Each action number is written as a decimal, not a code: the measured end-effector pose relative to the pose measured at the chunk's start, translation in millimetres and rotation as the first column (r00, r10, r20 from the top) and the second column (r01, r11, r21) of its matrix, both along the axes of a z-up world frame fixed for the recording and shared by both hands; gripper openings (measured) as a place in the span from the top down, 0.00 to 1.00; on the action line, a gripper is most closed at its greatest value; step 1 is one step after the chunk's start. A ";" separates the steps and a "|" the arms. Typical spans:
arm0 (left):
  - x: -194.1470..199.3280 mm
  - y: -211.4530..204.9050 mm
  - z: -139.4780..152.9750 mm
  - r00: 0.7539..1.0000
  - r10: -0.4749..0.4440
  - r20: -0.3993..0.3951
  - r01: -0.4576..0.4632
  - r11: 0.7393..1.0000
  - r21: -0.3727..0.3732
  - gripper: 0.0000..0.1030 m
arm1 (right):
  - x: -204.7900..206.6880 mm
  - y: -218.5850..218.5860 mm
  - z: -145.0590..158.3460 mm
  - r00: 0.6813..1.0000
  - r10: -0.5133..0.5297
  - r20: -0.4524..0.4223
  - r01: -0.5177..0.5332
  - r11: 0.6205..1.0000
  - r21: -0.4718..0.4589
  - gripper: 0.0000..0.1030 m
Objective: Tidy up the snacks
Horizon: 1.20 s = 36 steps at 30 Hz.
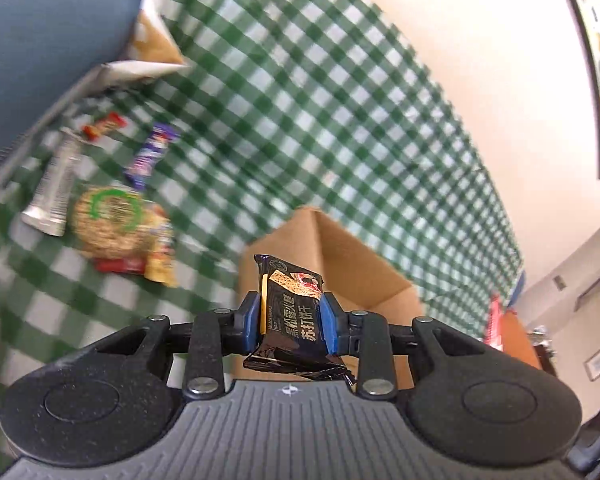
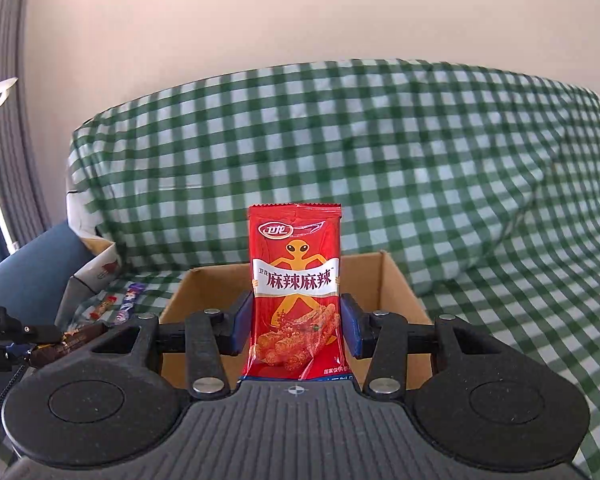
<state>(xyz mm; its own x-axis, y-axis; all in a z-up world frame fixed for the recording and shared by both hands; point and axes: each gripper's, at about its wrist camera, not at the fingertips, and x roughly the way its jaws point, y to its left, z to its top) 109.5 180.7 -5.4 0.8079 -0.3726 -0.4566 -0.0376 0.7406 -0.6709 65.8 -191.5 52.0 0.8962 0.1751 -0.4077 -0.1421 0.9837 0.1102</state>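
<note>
Two snacks ride toward an open brown cardboard box [image 2: 396,280] on the green-checked cloth [image 1: 300,100]: the left gripper [image 1: 290,322] has its fingers clamped on a black cracker packet [image 1: 290,308], the right gripper [image 2: 296,330] on a red spicy-strip packet [image 2: 296,288]. By the look of it, about five wrapped snacks [image 1: 116,220] await sorting on the cloth; the box's contents stay hidden.

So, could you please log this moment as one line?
left tool: shut on black cracker packet | right tool: shut on red spicy packet | cardboard box: open, beyond both | loose snacks: on checked cloth
</note>
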 end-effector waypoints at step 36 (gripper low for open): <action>20.1 -101.1 2.1 0.966 -0.239 0.102 0.239 0.971 0.013 0.66 | -11.3 -15.7 -7.8 1.000 0.005 0.021 -0.002 0.993 -0.116 0.53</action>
